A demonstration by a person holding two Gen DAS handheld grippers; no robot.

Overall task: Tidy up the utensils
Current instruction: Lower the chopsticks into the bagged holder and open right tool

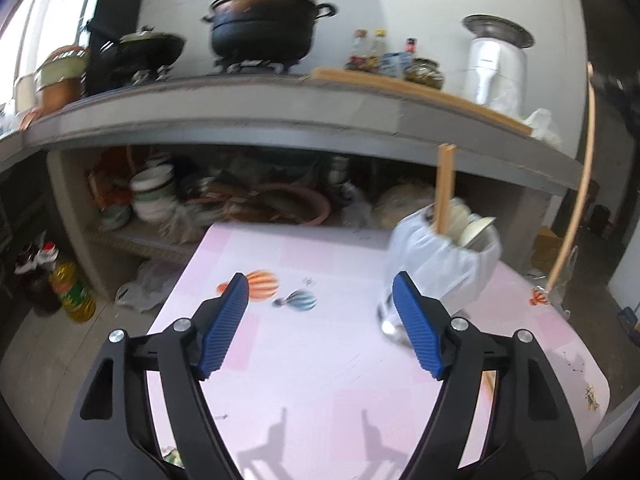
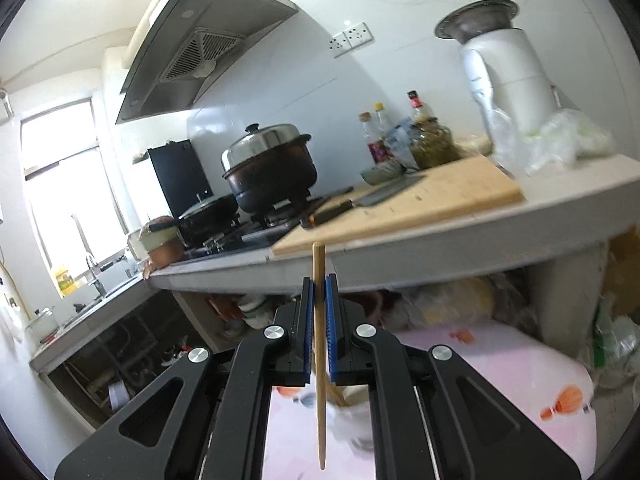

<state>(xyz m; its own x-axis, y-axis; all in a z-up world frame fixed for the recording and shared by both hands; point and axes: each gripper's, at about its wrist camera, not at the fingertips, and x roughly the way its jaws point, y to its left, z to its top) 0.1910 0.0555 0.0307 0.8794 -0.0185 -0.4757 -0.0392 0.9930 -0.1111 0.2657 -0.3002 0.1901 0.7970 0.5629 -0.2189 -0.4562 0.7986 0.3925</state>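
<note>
**One chopstick lifted, holder partly filled, more sorting to go**

Left wrist view: the left gripper (image 1: 320, 300) hangs over the pink patterned table (image 1: 304, 380) with its blue pads spread wide and nothing between them. To the right, toward the far side of the table, stands the utensil holder (image 1: 444, 268), a tub wrapped in a white plastic bag. It already has some things in it: a pair of wooden chopsticks (image 1: 445, 188) standing upright, and beside them what look like pale spoons or ladles, too blurred to count. A shiny metal utensil (image 1: 387, 326) lies on the table just near of the holder, partly hidden behind the right-hand pad, so by my reading at least that piece is left to put away.

Right wrist view: the right gripper (image 2: 319, 292) is clamped on a single wooden chopstick (image 2: 320, 400), held almost upright, its tip pointing down above the table. The holder shows only as a white blur below the fingers, so this chopstick is not yet in it
</note>
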